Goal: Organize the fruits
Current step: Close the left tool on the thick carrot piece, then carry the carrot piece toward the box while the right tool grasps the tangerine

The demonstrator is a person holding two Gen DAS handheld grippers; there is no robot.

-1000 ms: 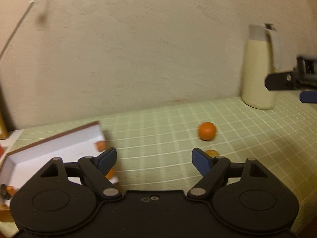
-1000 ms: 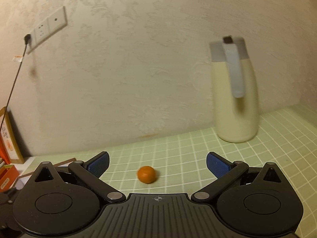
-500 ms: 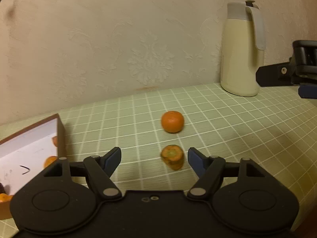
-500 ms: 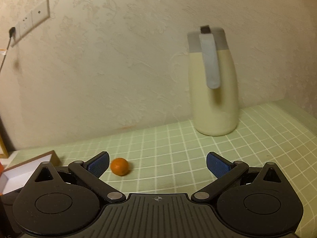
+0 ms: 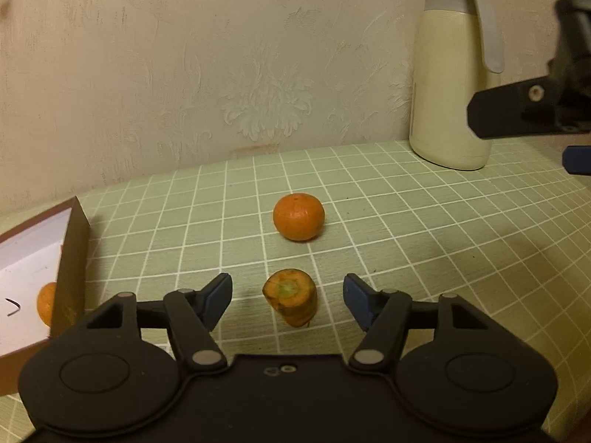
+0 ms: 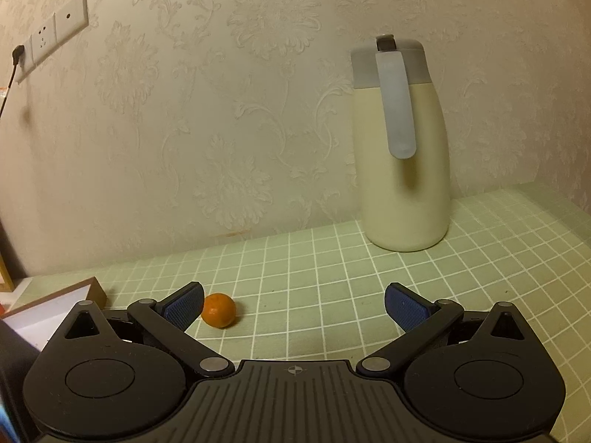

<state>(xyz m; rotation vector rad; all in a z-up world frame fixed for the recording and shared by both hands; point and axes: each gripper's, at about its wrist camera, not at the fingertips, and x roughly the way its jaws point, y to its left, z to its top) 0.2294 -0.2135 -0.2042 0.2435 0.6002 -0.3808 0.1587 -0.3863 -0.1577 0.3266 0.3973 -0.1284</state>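
A short carrot stub (image 5: 291, 302) stands on the green checked tablecloth, between the blue pads of my left gripper (image 5: 287, 295). The jaws are closing and gaps remain on both sides of the stub. Behind it lies a whole tangerine (image 5: 298, 216), also seen low left in the right wrist view (image 6: 218, 310). My right gripper (image 6: 293, 304) is open with nothing between its fingers; the tangerine sits just past its left pad. A brown box with a white inside (image 5: 72, 254) at the left holds another tangerine (image 5: 46, 302).
A cream thermos jug with a grey lid (image 6: 400, 155) stands against the papered wall at the right. A wall socket (image 6: 48, 35) with a plugged cable is upper left. The box corner (image 6: 94, 288) shows beside my right gripper.
My left gripper swung right from the box and sank toward the carrot stub, its jaws narrowing around it. The right wrist view shifted right, so the tangerine and jug slid left.
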